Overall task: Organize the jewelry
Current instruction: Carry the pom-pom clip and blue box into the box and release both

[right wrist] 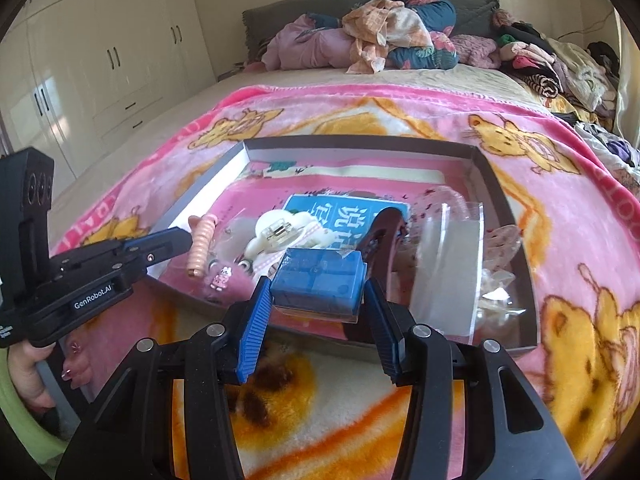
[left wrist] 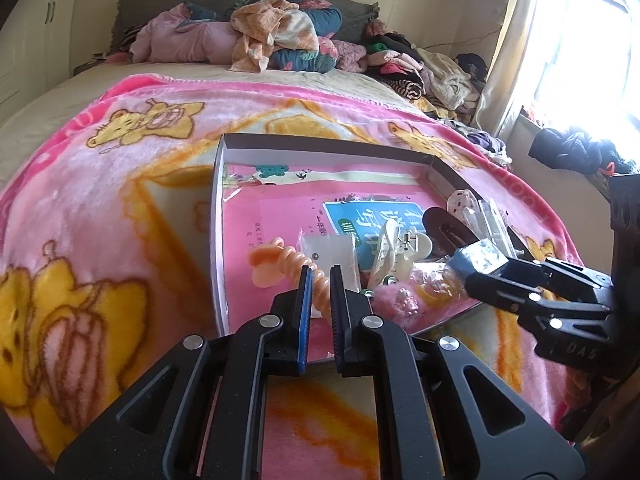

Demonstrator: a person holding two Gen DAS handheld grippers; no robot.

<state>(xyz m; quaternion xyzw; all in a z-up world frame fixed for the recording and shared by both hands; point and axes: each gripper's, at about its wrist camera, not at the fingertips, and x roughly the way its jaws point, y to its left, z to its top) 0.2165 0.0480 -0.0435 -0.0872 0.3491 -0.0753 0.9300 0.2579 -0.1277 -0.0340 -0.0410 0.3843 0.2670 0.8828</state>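
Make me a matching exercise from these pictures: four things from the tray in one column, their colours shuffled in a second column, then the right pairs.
Things:
1. small box between the right gripper fingers
2. spiral hair tie
3. claw clip
4. barrette

Colours:
A. cream white
B. dark brown
C. blue
D. peach orange

Pairs: 1-C, 2-D, 3-A, 4-B
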